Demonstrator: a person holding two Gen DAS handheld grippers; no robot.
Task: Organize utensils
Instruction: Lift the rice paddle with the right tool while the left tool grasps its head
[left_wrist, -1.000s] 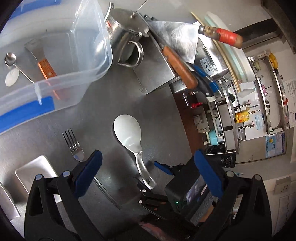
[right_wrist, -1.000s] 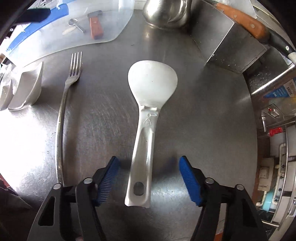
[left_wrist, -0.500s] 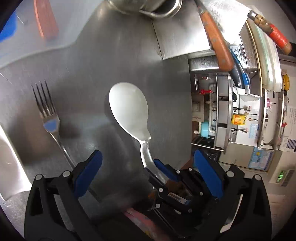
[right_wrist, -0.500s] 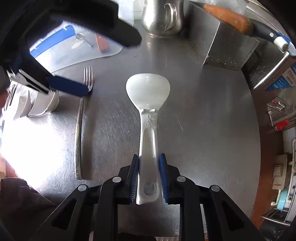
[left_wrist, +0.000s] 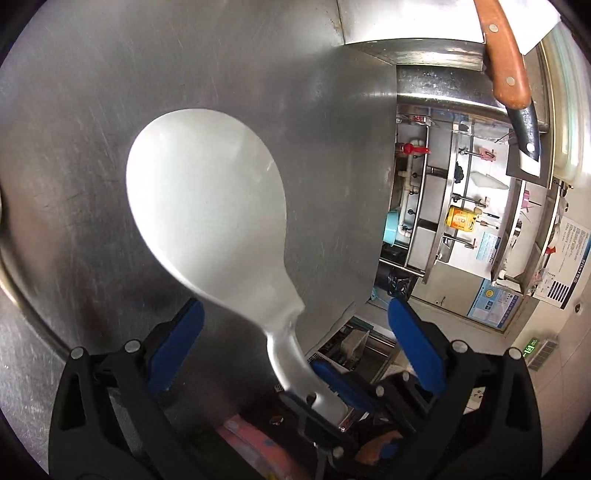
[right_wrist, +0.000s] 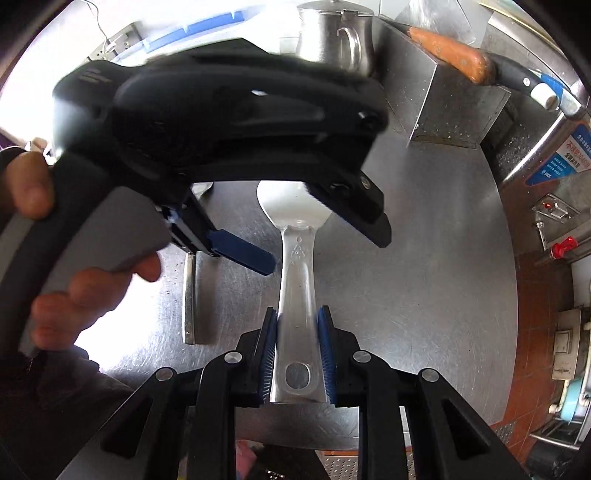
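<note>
In the right wrist view, the right hand-held gripper (right_wrist: 297, 354) pinches the handle end of a metal rice scoop (right_wrist: 297, 273), its blue pads (right_wrist: 269, 354) pressed against both edges of the handle close to the hanging hole. The scoop points away from the camera over the steel desk (right_wrist: 424, 295), its bowl partly hidden under the other tool; whether the bowl touches the desk cannot be told.

Just beyond, the left hand-held gripper (left_wrist: 291, 350) stands with its jaws spread wide, straddling the neck of the scoop without touching it. In the left wrist view one blue pad (left_wrist: 177, 350) sits on each side of the neck, and the pale bowl of the scoop fills the middle of the picture. A person's hand (right_wrist: 55, 254) grips the trigger handle of this tool at the left edge of the right wrist view.

To the left of the scoop, part of a fork handle (right_wrist: 189, 299) lies flat on the desk.

Farther back stand a steel pitcher (right_wrist: 334, 37) and a steel box (right_wrist: 439, 96), with a wooden knife handle (right_wrist: 450, 59) sticking out over the box.
</note>
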